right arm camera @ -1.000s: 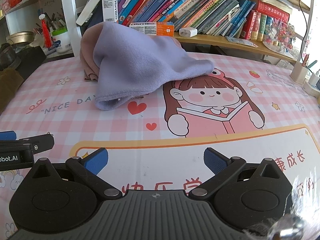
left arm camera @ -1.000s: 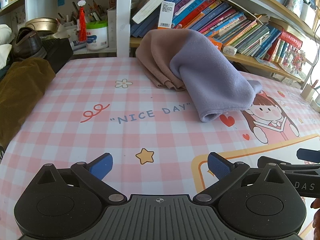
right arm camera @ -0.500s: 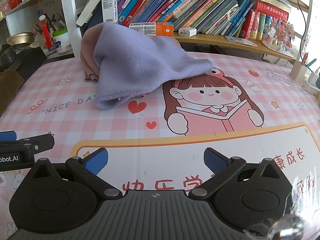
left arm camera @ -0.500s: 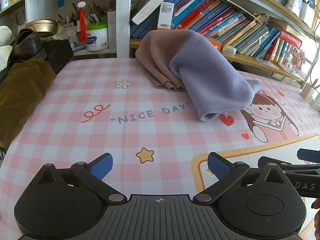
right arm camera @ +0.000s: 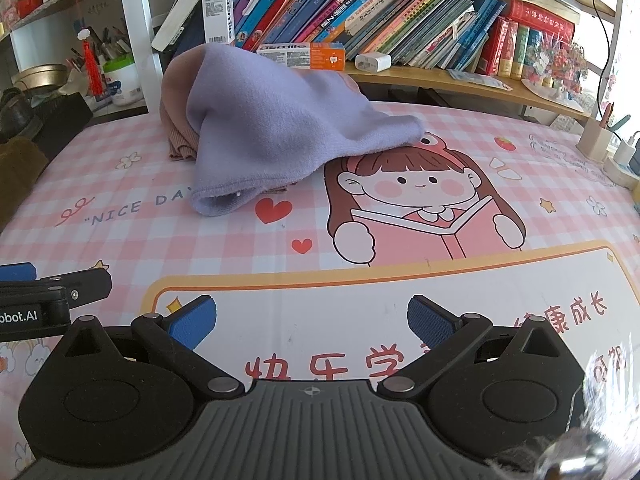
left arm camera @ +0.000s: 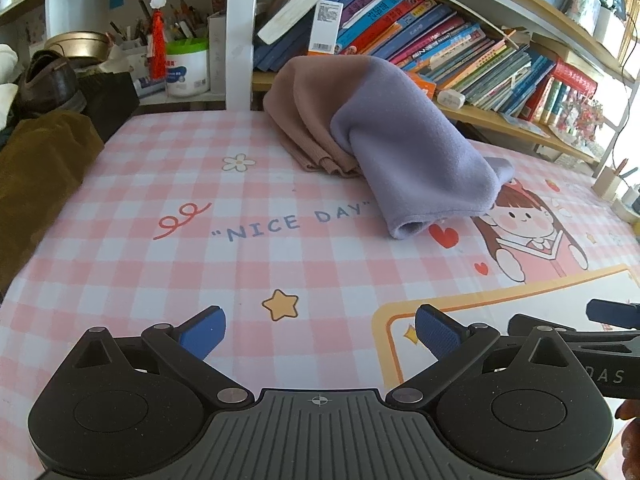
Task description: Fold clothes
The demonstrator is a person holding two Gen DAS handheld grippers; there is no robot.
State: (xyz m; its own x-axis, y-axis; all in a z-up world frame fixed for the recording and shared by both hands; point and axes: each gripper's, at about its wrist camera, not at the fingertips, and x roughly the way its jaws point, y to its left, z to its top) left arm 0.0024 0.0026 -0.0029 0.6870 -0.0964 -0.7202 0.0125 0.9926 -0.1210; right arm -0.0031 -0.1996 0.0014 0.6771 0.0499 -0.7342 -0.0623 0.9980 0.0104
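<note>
A lilac fleece cloth (left arm camera: 412, 160) (right arm camera: 280, 128) lies heaped at the back of the table, draped over a folded dusty-pink knit garment (left arm camera: 308, 120) (right arm camera: 176, 120). Both rest on the pink checked tablecloth (left arm camera: 200, 216) (right arm camera: 400, 280). My left gripper (left arm camera: 318, 330) hovers open over the near edge, well short of the clothes, with nothing between its blue pads. My right gripper (right arm camera: 308, 320) is open too, over the white panel with red characters, empty. Each gripper's tip shows at the other view's edge.
A bookshelf (right arm camera: 400, 20) full of slanted books runs behind the table. A brown garment (left arm camera: 36, 184) and a dark shoe (left arm camera: 48, 80) sit at the left edge. A white tub (left arm camera: 188, 66) and a red tassel (left arm camera: 157, 40) stand at back left; a pen holder (right arm camera: 596, 140) at right.
</note>
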